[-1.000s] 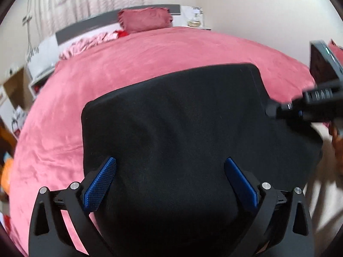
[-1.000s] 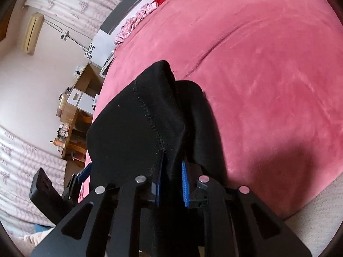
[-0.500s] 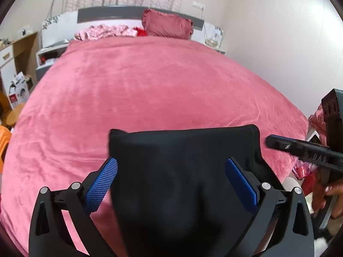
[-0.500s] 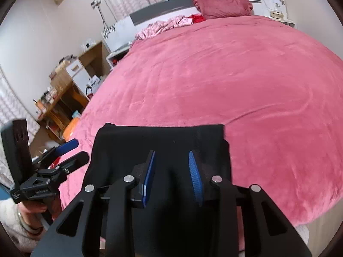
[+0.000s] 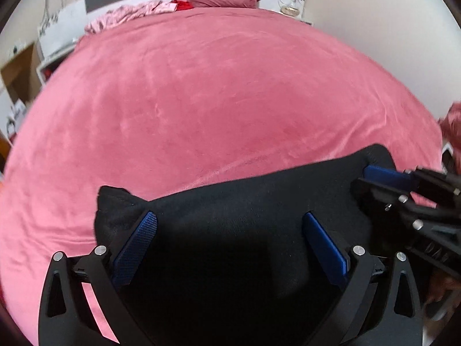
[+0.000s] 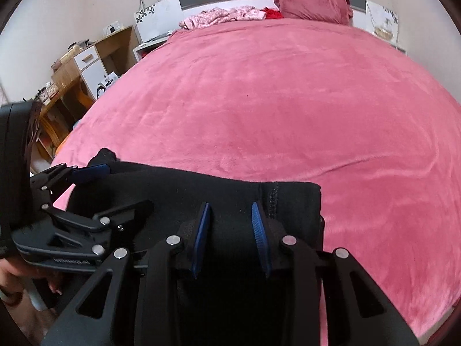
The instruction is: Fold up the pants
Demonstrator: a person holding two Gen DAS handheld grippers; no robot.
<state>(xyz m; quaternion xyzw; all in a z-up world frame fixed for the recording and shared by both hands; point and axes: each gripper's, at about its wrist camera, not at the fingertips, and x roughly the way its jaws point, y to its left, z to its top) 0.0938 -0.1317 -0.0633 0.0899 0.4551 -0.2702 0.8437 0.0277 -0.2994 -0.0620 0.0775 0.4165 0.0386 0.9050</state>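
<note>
The black pants (image 5: 230,230) lie folded as a flat block at the near edge of the pink bed (image 5: 230,101). My left gripper (image 5: 229,216) hovers over their left half, jaws wide open, with only cloth below the blue pads. Over the right half my right gripper (image 6: 230,205) stands open by a narrow gap, its pads (image 6: 201,230) clear of the fabric and close to a stitched seam (image 6: 273,199). Each gripper shows in the other's view: the right gripper (image 5: 383,178) at the pants' right corner, the left gripper (image 6: 121,190) at their left corner (image 6: 103,155).
The pink bedspread (image 6: 273,115) stretches far beyond the pants. A dark pink pillow (image 6: 312,1) and crumpled pink clothes (image 6: 224,16) lie at the headboard. A wooden desk with drawers (image 6: 86,63) stands left of the bed. A person's hand (image 6: 17,282) holds the left gripper.
The right gripper was shut on a raised fold of the pants; it has let go and stands open. The pants now lie flat, and both grippers have drawn back toward the near edge.
</note>
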